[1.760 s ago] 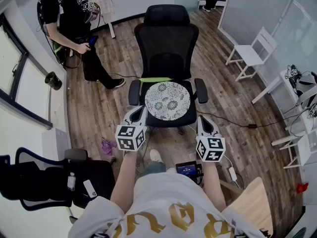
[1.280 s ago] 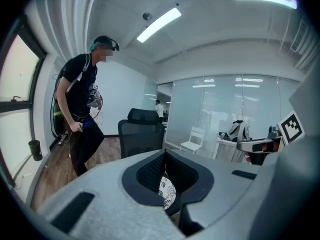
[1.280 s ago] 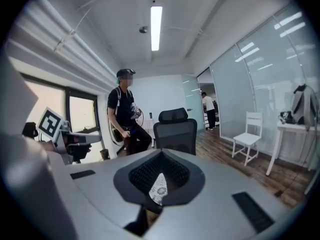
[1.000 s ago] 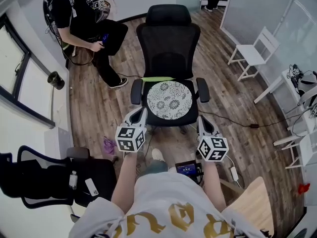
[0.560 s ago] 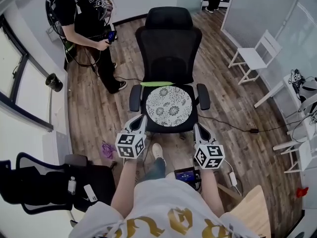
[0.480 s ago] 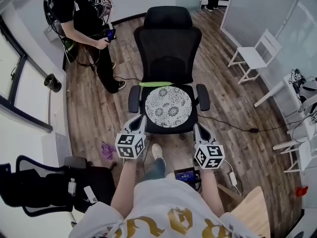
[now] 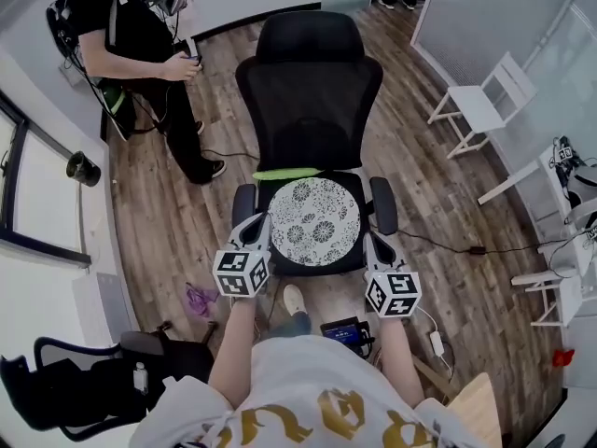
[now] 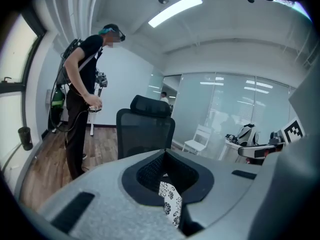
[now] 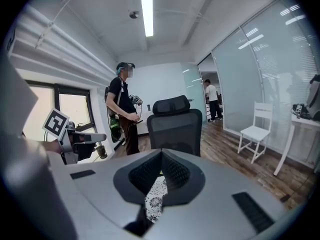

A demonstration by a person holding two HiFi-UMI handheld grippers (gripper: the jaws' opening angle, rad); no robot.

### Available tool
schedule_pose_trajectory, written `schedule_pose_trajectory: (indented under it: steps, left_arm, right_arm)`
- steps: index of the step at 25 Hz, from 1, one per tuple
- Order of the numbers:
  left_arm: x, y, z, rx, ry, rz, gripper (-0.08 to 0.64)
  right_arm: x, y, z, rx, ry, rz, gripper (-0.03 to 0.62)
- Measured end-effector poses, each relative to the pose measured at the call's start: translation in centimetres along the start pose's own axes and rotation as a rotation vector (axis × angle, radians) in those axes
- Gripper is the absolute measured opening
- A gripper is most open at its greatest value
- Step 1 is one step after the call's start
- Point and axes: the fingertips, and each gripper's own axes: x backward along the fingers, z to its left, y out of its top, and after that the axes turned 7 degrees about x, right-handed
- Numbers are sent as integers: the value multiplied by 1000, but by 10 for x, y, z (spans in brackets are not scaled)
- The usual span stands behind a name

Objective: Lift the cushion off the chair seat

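Broadly, the wooden floor (image 7: 168,213) takes up most of the head view, and on it a black office chair (image 7: 308,91) stands facing the person who holds the tools. Another person (image 7: 131,54) stands off to the chair's far left, well apart from it, and a white chair (image 7: 480,105) sits away to the right. The round patterned cushion (image 7: 313,220) lies flat on the chair seat, between the two armrests, so nothing has been lifted yet. A thin green strip (image 7: 284,173) shows just behind the cushion, at the foot of the backrest. The left gripper (image 7: 256,224) sits by the seat's front left corner, its tip just beside the cushion's left edge; I cannot tell whether it touches. The right gripper (image 7: 373,245) is by the front right corner, near the right armrest and a little apart from the cushion. In each gripper view the jaws are pressed together with nothing clamped in them; a sliver of cushion pattern (image 8: 171,204) (image 9: 156,196) shows past the notch, which puts the cushion ahead of both tools. This looks like the approach step, before any grasp. The next move, as I judge it, calls for spreading both pairs of jaws, sliding them onto opposite edges of the cushion, then closing and raising both sides evenly so it does not tip or fold.
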Motion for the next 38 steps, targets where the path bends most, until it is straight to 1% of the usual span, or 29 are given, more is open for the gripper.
schedule_pose_trajectory:
  steps: [3,7,11,13,16,18,22,26,30,34,35,38]
  left_arm:
    - [-30,12,11,-17,-12,16,10]
    - [-61,22,28,-34,-39,32,9]
    - [-81,30,48,-25,-18,12,10]
    - [-90,28,52,-27,-22,20,10]
    - [-101,28,53,-20,-58,33,9]
    - [-106,30,52,-26,-61,33,10]
    - [-117,35,50,-37,-69,29,9]
    - [-118,33,54,-39,-79,31,10]
    - [-123,30,58,-74,-48,49,10]
    - [-129,26,69,-138,38,78,11]
    - [-133,25,71,-139,46,87,11]
    - [-139,17,74,-104,44,101,11]
  right_arm:
    - [-30,7,-11,-7,-22,11,11]
    - [-66,8,-17,-14,-43,37,11]
    - [-95,8,-18,1,-60,54,11]
    - [-99,10,-18,8,-71,48,11]
    - [-98,20,-14,28,-83,6,11]
    - [-94,25,-15,36,-93,-11,12]
    - [-92,29,-28,20,-108,-40,11]
    - [-97,19,-38,40,-140,1,12]
    - [-106,9,-42,40,-117,40,12]
    - [-117,-1,-47,46,-93,73,12]
    - [-121,-3,-49,46,-89,82,12]
    - [-127,-14,-54,45,-84,112,12]
